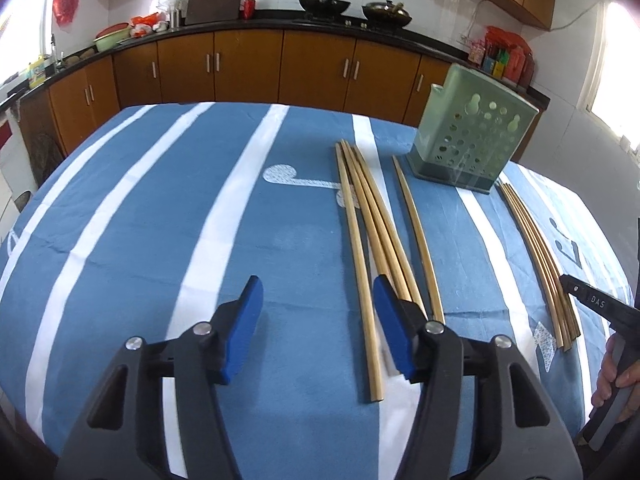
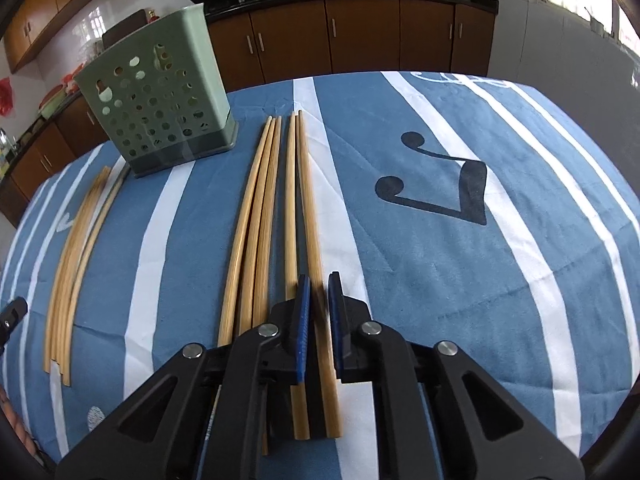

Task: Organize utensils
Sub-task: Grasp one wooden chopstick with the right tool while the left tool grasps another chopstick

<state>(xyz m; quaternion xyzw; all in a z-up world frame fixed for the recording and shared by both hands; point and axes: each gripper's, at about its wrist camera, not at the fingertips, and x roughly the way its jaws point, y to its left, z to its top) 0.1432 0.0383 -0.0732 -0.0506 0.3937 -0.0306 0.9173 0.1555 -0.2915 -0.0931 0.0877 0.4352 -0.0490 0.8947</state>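
Two bundles of bamboo chopsticks [image 2: 256, 220] lie lengthwise on our blue-and-white striped tablecloth [image 2: 460, 280], flanking the perforated green utensil holder [image 2: 160, 112] that stands upright at the far end. Our right gripper [image 2: 318, 304] has its blue pads clamped on one chopstick [image 2: 308, 200] from the right-hand bundle. Our left gripper [image 1: 318, 312] stands half open, one chopstick [image 1: 360, 280] between its pads, seemingly untouched, beside the others [image 1: 384, 236].

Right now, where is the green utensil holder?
The green utensil holder stands upright at the far side of the striped tablecloth, between the two groups of chopsticks, upper left in the right wrist view.
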